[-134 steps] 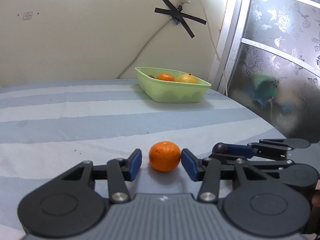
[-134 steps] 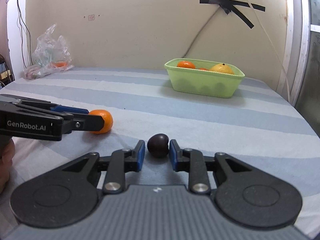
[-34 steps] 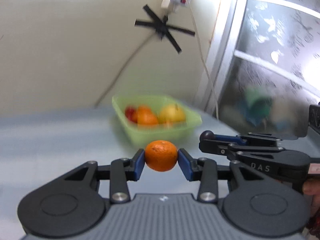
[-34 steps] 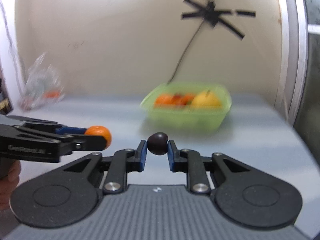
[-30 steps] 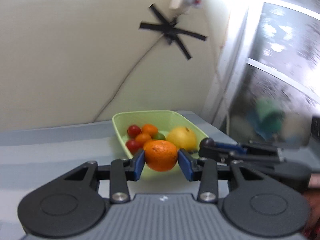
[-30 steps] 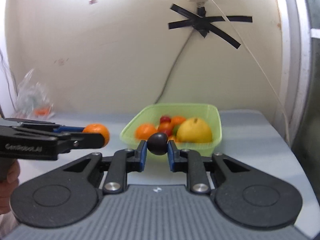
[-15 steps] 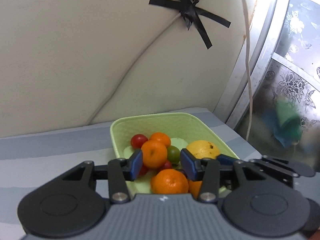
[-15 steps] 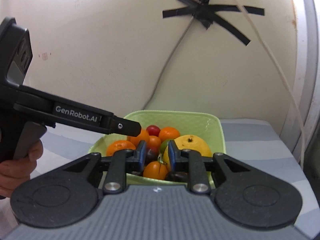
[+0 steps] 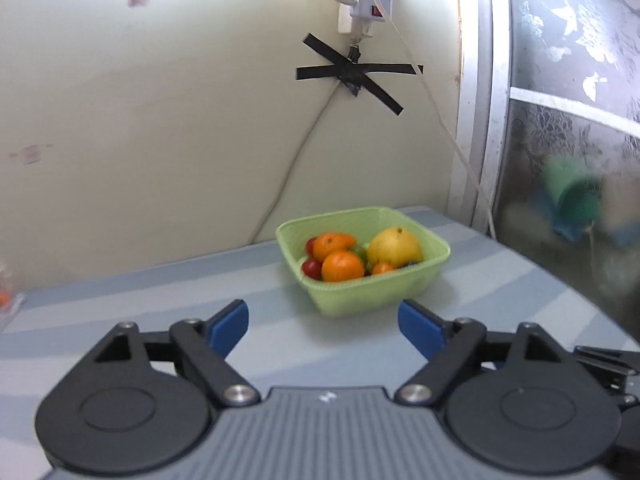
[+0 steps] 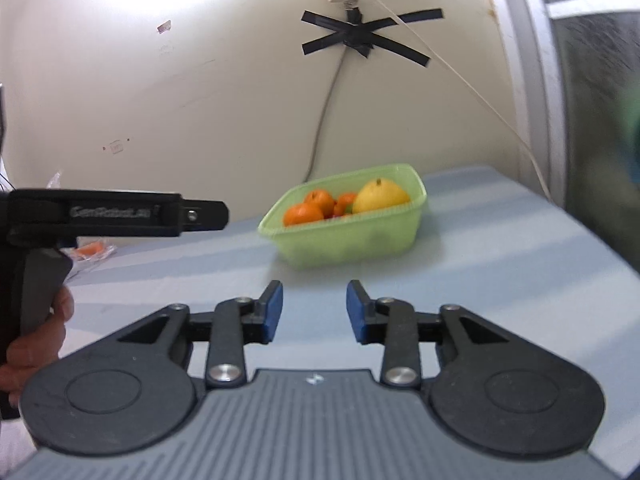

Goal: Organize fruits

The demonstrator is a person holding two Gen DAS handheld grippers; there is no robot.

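Note:
A light green bowl [image 9: 434, 254] stands on the striped table near the back wall and holds several fruits: oranges [image 9: 342, 266], a large yellow fruit [image 9: 394, 247] and small red ones [image 9: 311, 268]. It also shows in the right wrist view [image 10: 414, 196]. My left gripper [image 9: 323, 326] is open and empty, held back from the bowl above the table. My right gripper [image 10: 314, 310] is open and empty, also short of the bowl. The left gripper's body [image 10: 120, 216] shows at the left of the right wrist view.
The wall with a taped cable [image 9: 352, 74] and a power strip [image 9: 360, 12] rises behind the bowl. A frosted window frame [image 9: 476, 120] stands at the right. A plastic bag with orange contents [image 10: 90, 252] lies at the far left of the table.
Both grippers have let go of their fruits into the bowl, opened wide, and pulled back away from the bowl.

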